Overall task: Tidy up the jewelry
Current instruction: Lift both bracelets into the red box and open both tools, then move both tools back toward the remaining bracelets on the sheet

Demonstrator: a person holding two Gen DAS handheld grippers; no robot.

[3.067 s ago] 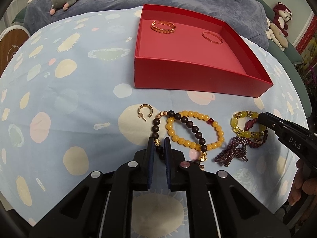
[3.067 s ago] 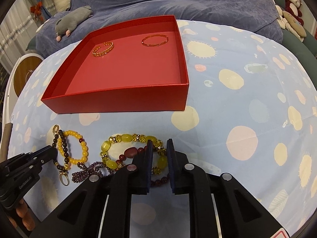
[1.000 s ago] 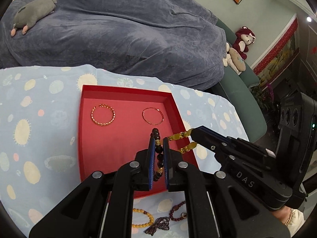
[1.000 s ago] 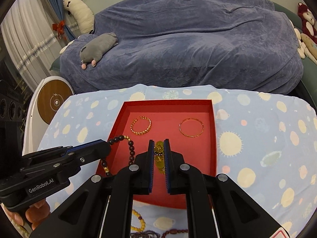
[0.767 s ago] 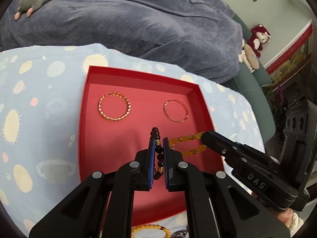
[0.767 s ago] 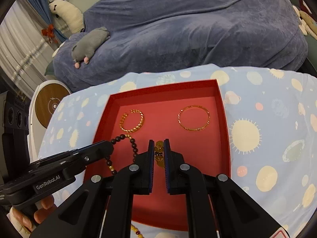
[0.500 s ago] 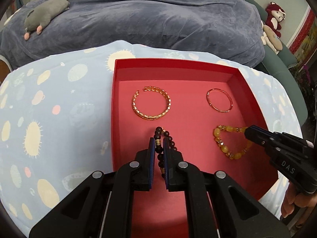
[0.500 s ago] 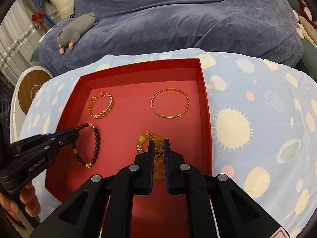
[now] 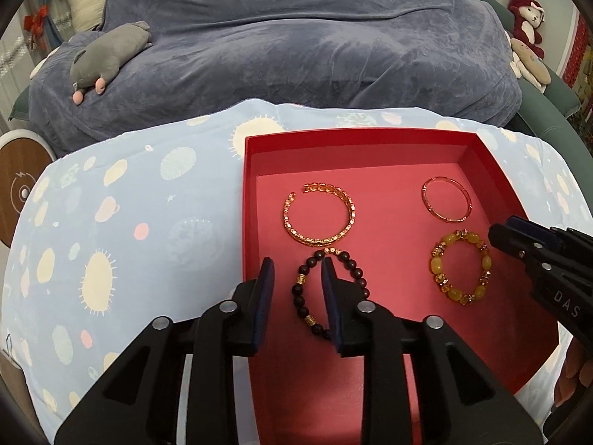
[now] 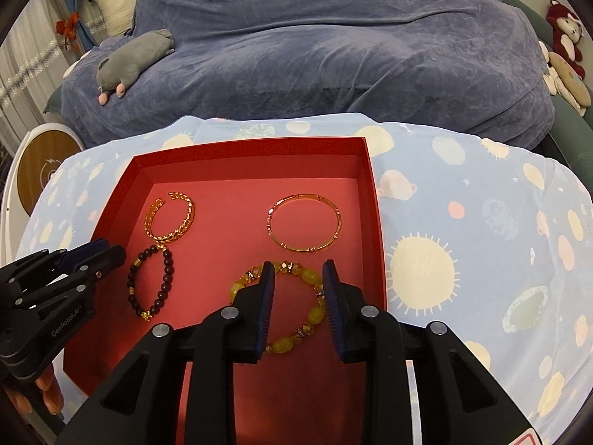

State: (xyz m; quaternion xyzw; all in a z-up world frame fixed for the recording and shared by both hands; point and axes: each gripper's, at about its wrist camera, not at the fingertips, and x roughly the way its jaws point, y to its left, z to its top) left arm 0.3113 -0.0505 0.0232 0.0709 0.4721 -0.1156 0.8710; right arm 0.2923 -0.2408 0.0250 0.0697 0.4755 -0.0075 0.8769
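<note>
Both grippers have let go since half a second ago: the dark bead bracelet (image 9: 330,289) and yellow bead bracelet (image 10: 281,307) lie in the red box (image 9: 252,200). Left gripper (image 9: 296,278) and right gripper (image 10: 298,278) fingers stand apart (a careless withdrawal could snag beads).

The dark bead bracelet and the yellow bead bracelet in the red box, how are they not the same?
The dark bead bracelet has small, round, nearly black beads; the yellow bead bracelet has chunkier, see-through yellow ones. The dark one lies on the left side of the red box, under the left tongs; the yellow one lies on the right, under the right tongs. Both lie flat, and neither is gripped.
</note>
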